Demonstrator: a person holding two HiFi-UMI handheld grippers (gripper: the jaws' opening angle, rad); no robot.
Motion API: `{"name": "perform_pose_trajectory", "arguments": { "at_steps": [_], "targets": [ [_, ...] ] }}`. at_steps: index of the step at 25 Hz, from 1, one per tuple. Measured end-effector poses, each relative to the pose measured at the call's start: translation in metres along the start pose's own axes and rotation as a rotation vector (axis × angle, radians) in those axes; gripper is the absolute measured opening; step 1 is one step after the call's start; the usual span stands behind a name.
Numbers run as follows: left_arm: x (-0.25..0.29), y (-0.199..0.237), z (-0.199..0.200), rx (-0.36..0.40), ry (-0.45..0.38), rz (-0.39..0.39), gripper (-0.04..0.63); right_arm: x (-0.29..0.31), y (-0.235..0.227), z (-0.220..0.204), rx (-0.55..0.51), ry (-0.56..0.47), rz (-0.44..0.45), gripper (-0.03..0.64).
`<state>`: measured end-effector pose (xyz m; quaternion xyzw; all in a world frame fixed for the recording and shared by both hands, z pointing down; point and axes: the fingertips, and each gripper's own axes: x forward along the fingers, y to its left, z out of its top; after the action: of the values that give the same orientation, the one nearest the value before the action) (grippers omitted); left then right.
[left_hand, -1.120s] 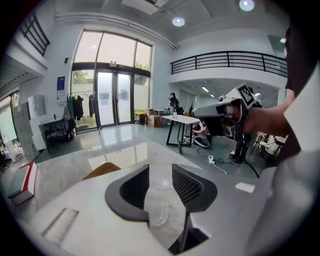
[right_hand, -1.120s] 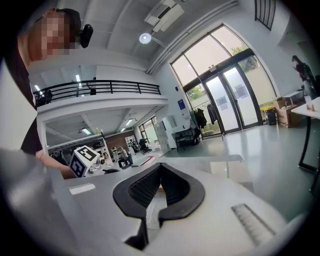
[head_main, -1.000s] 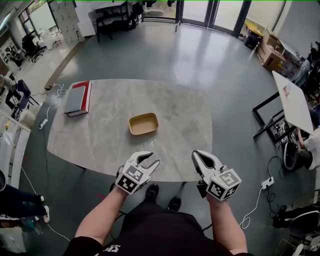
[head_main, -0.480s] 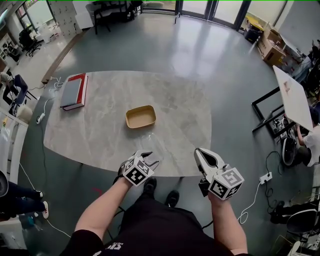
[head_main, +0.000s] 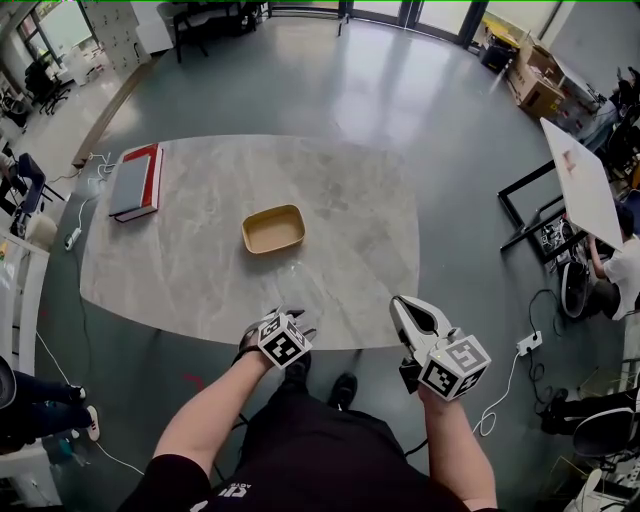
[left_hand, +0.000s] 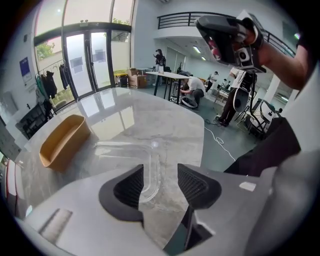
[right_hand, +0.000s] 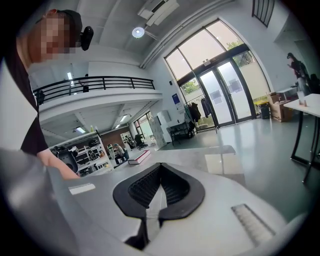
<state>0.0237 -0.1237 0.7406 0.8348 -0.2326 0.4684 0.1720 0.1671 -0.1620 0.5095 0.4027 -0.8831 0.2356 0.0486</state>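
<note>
In the head view my left gripper (head_main: 292, 321) hangs over the near edge of the marble table (head_main: 200, 270), tipped down. Its own view shows the jaws open around nothing (left_hand: 160, 182), with the tabletop below and a tan tray (left_hand: 62, 142) ahead to the left. That empty tray (head_main: 273, 228) sits near the table's middle. My right gripper (head_main: 402, 304) is held just off the near edge, to the right, higher up. Its jaws meet at the tips (right_hand: 159, 166) with nothing between them. The left gripper view catches the right gripper (left_hand: 201, 23) at the upper right.
A red and grey book (head_main: 134, 182) lies at the table's far left edge, also seen as the book (right_hand: 137, 156) in the right gripper view. A white side table (head_main: 585, 190), cardboard boxes (head_main: 535, 85) and a floor cable (head_main: 525, 345) are to the right.
My left gripper has tipped downward and drawn back toward the near edge; its view now looks at the tabletop and tray instead of the room. The right gripper has hardly moved.
</note>
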Motion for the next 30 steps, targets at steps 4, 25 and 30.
{"name": "perform_pose_trajectory", "arguments": {
  "at_steps": [4, 25, 30],
  "targets": [
    [0.012, 0.002, -0.006, 0.035, 0.038, 0.01, 0.216, 0.001, -0.001, -0.006, 0.011, 0.008, -0.009, 0.015],
    [0.037, 0.001, -0.015, 0.054, 0.098, 0.006, 0.113, -0.01, -0.011, -0.014, 0.043, 0.011, -0.051, 0.015],
    [0.036, 0.002, -0.015, 0.014, 0.088, -0.011, 0.11, -0.01, -0.006, -0.013, 0.042, 0.012, -0.044, 0.015]
  ]
}}
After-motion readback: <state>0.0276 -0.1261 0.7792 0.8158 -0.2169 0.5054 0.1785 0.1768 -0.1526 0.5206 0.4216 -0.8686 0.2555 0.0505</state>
